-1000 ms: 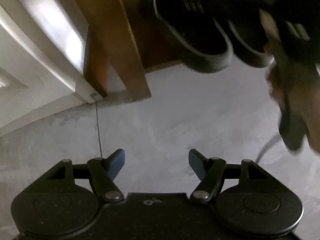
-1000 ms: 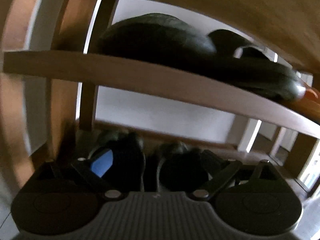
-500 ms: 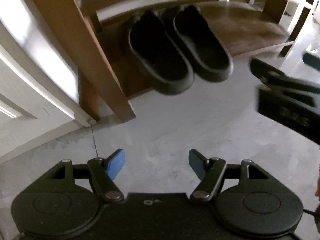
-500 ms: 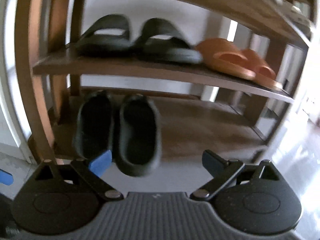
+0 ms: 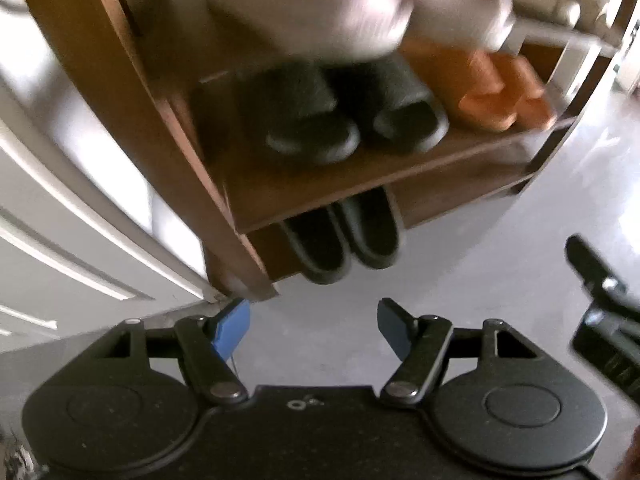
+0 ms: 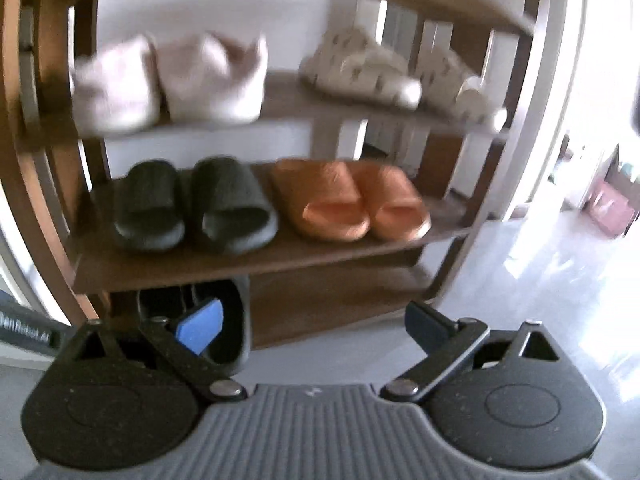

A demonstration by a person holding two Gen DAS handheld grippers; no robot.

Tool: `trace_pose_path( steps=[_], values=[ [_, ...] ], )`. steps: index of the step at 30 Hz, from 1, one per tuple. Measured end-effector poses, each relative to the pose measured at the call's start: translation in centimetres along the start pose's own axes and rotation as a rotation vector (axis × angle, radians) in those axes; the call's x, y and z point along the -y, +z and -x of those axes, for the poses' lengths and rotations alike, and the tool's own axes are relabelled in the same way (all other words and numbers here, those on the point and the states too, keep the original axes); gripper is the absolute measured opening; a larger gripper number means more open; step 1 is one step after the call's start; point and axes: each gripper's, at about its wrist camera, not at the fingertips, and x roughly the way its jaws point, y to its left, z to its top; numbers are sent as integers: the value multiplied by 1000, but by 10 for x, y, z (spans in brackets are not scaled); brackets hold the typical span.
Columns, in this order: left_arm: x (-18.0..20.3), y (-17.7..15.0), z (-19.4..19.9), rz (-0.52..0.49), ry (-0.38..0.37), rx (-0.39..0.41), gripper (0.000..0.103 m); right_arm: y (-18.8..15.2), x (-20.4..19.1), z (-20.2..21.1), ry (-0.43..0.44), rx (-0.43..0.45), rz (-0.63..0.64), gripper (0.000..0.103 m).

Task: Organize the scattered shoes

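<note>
A wooden shoe rack holds pairs of slippers. On its lowest shelf sits a dark pair, heels out. The middle shelf carries a black pair beside an orange pair. Higher up stand a pale pink pair and a cream pair. My left gripper hangs open over bare floor in front of the rack, holding nothing. My right gripper is open and empty too, facing the rack; it shows at the left view's right edge.
Grey floor spreads in front of and to the right of the rack. A white door or panelled wall stands just left of it. A bright doorway with a pinkish box lies far right.
Both grippers have risen and drawn back from the bottom shelf. The views went from the dark pair up close to the whole rack with its upper shelves. Both stayed open and empty.
</note>
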Motion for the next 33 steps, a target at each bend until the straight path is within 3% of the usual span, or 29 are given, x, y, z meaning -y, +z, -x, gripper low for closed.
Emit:
trace_pose_path(
  steps=[6, 13, 19, 23, 33],
  values=[
    [14, 34, 114, 6, 8, -12, 70, 76, 26, 86, -31, -51, 141, 99],
    [24, 68, 232, 10, 14, -9, 70, 152, 66, 181, -14, -100, 164, 99],
    [26, 80, 309, -24, 32, 17, 71, 196, 84, 233, 9, -112, 140, 99],
    [28, 78, 333, -21, 23, 24, 71, 214, 90, 256, 7, -101, 120, 99],
    [28, 67, 337, 29, 6, -19, 71, 222, 90, 264, 30, -92, 133, 99]
  ],
)
